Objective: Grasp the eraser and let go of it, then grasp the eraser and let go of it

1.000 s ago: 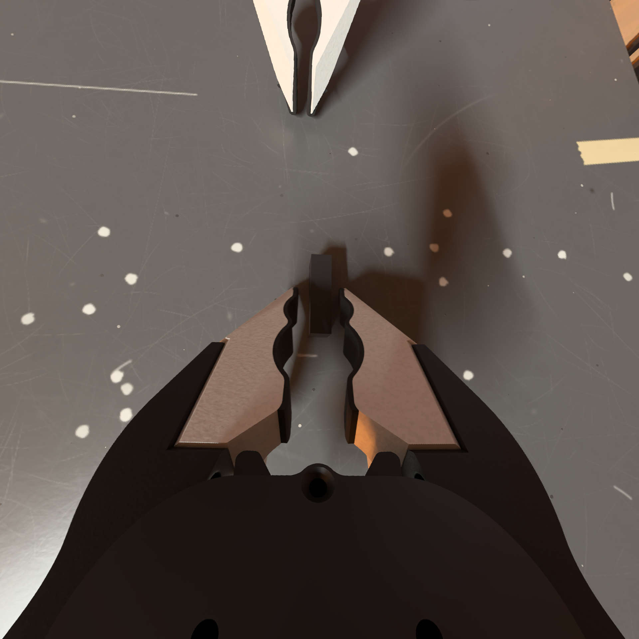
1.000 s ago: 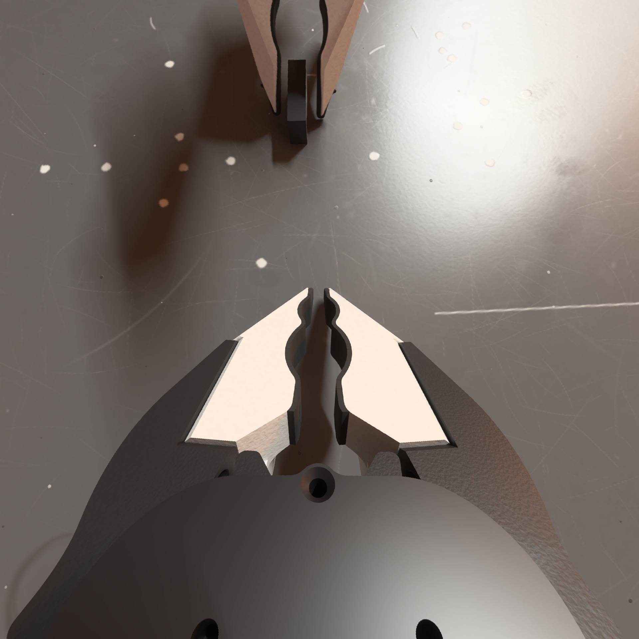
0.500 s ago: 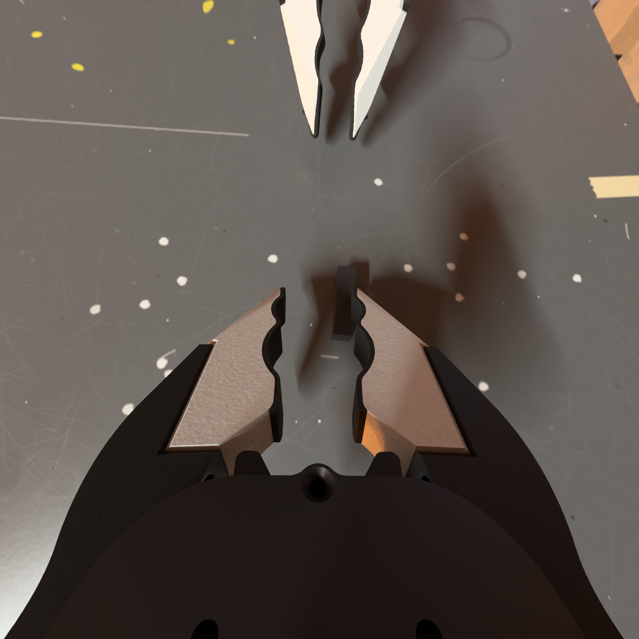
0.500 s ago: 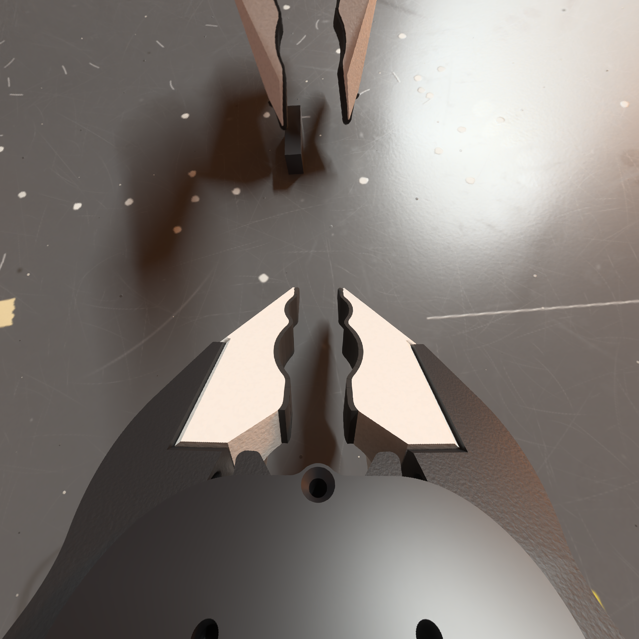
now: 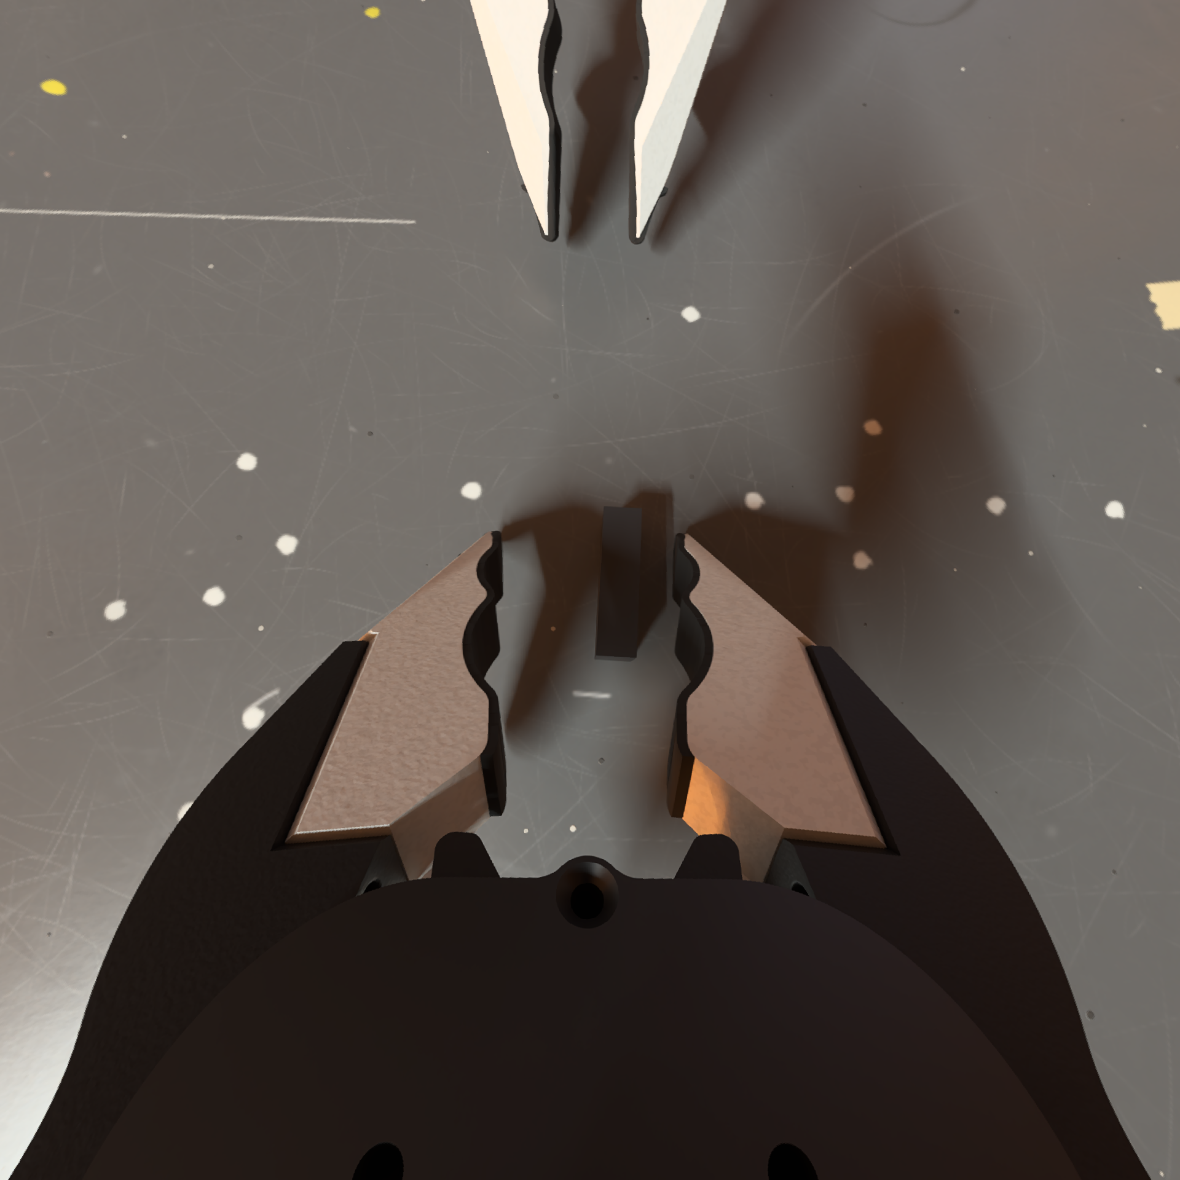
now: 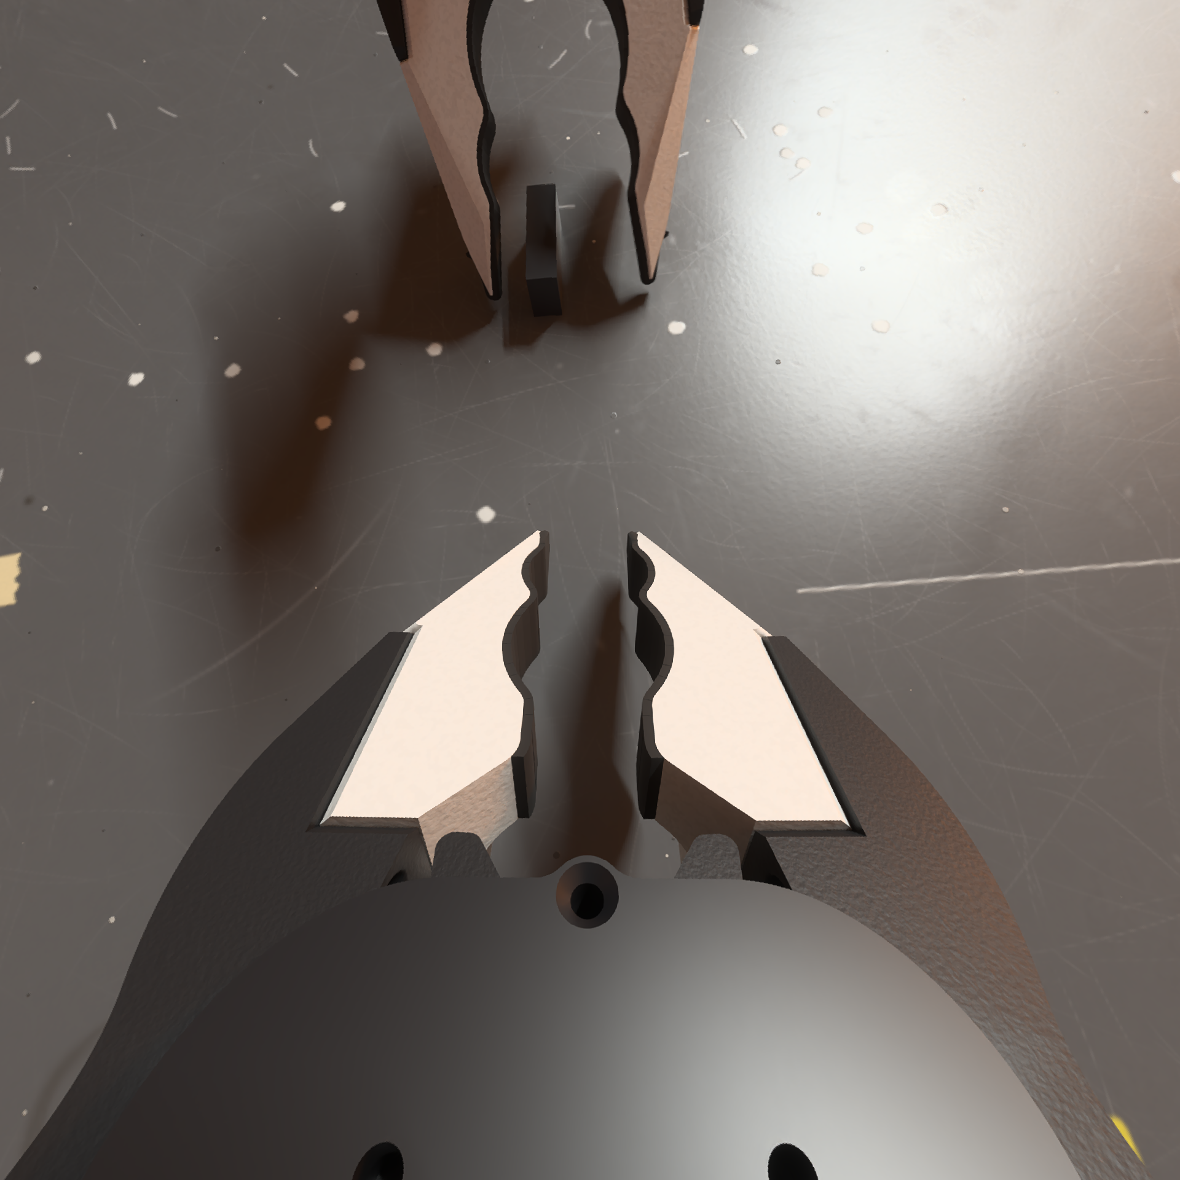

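Note:
The eraser [image 5: 618, 581] is a thin dark block standing on edge on the grey table. My left gripper [image 5: 587, 543] is open around it; the eraser stands between the fingers, nearer the right finger [image 5: 753, 670], with gaps on both sides. In the right wrist view the eraser [image 6: 543, 252] stands between the left gripper's [image 6: 570, 290] brown fingers. My right gripper [image 6: 587, 543] is open and empty, facing the eraser from a distance. It shows in the left wrist view [image 5: 592, 237] as pale fingers at the top.
The table [image 5: 255, 357] is dark grey, scratched and flecked with white paint spots. A strip of tan tape [image 5: 1165, 306] lies at the right edge. A long pale scratch [image 6: 983, 573] runs to the right of my right gripper.
My left gripper has opened wider and let go of the eraser, which stands on the table. My right gripper has opened from nearly shut and come closer to the eraser.

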